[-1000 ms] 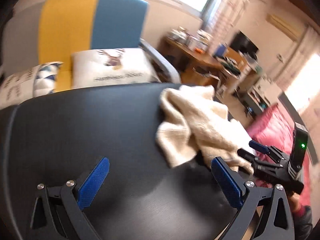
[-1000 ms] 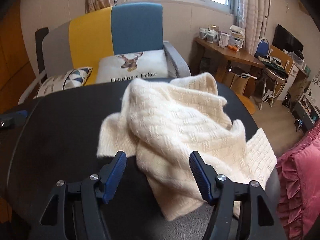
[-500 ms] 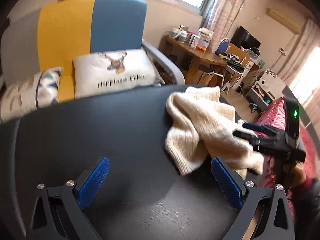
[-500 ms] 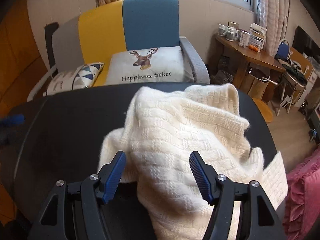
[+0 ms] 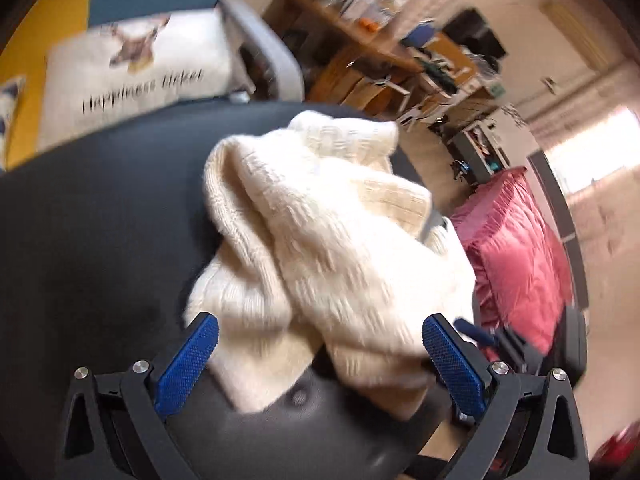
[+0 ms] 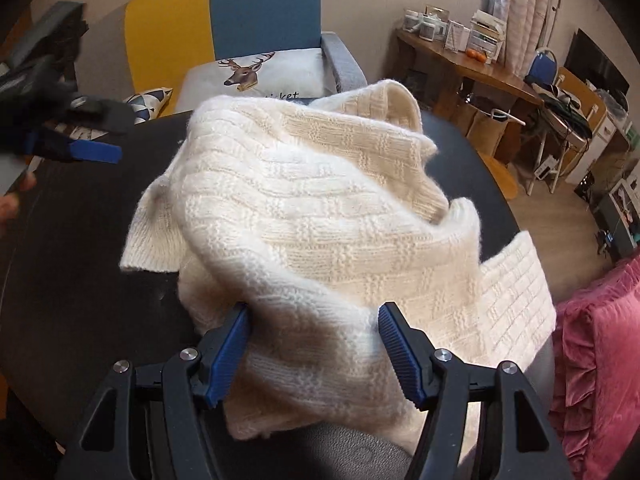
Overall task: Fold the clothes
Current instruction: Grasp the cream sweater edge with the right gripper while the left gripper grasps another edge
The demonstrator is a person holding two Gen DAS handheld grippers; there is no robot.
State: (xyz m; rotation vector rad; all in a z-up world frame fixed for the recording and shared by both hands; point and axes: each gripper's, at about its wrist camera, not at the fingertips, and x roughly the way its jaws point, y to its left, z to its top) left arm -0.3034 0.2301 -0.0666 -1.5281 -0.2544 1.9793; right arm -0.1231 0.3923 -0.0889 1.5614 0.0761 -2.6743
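A cream knitted sweater point(image 6: 320, 216) lies crumpled in a heap on a round black table point(image 6: 80, 260). It also shows in the left wrist view point(image 5: 320, 248), on the same table point(image 5: 100, 220). My right gripper point(image 6: 314, 346) is open, its blue fingers on either side of the sweater's near fold. My left gripper point(image 5: 320, 356) is open, its fingers spread around the sweater's near edge. The left gripper also shows in the right wrist view point(image 6: 80, 152) at the far left, above the table.
A yellow and blue armchair point(image 6: 240, 20) with a deer cushion point(image 6: 256, 72) stands behind the table. A wooden desk point(image 6: 472, 68) with clutter is at the back right. A pink quilted cushion point(image 6: 600, 360) lies at the right of the table.
Both grippers have moved in toward the sweater. The left one swung right so the sweater now lies between its fingers. The right one has closed in over the near fold.
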